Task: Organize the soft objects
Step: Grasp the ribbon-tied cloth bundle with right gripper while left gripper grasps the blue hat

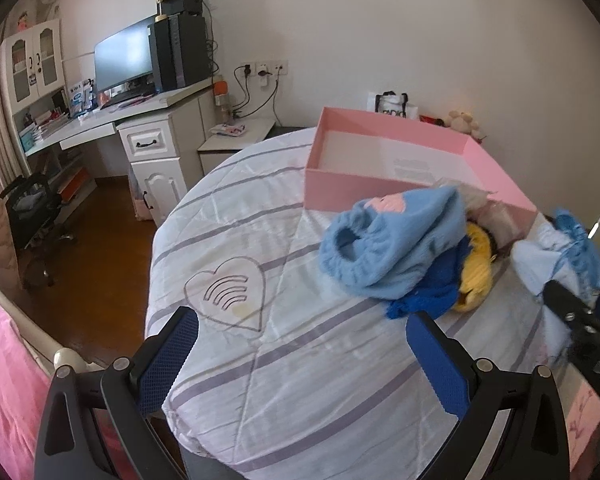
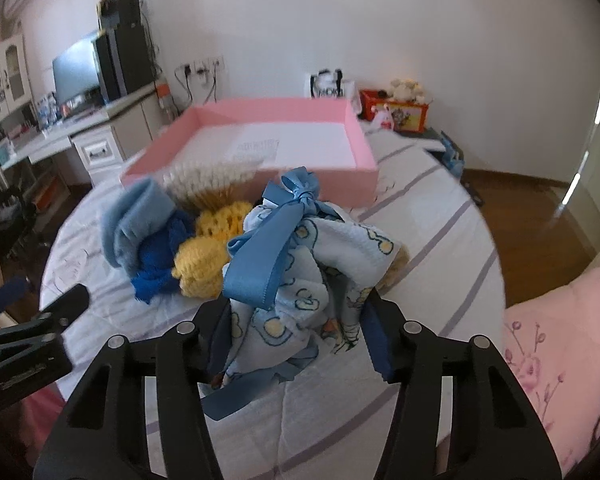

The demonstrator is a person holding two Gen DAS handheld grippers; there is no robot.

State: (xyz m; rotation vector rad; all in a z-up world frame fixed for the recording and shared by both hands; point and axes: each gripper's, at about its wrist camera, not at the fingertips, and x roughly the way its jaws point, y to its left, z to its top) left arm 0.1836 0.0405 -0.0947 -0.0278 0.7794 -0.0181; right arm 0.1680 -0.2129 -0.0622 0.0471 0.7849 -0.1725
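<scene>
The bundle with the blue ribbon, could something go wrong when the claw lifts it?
Maybe. The right gripper squeezes only soft folds of the printed cloth bundle, so it might slip out. Its loose blue ribbon hangs by the yellow knit piece and could drag it. The bundle might also bump the pink box wall.

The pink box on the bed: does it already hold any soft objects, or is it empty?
Empty, as far as visible: the pink box shows only its bare white floor; the soft objects lie on the bed in front of it.

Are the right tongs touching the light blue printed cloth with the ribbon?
Touching. In the right wrist view the printed cloth fills the space between the right tongs, bunched against both blue pads.
</scene>
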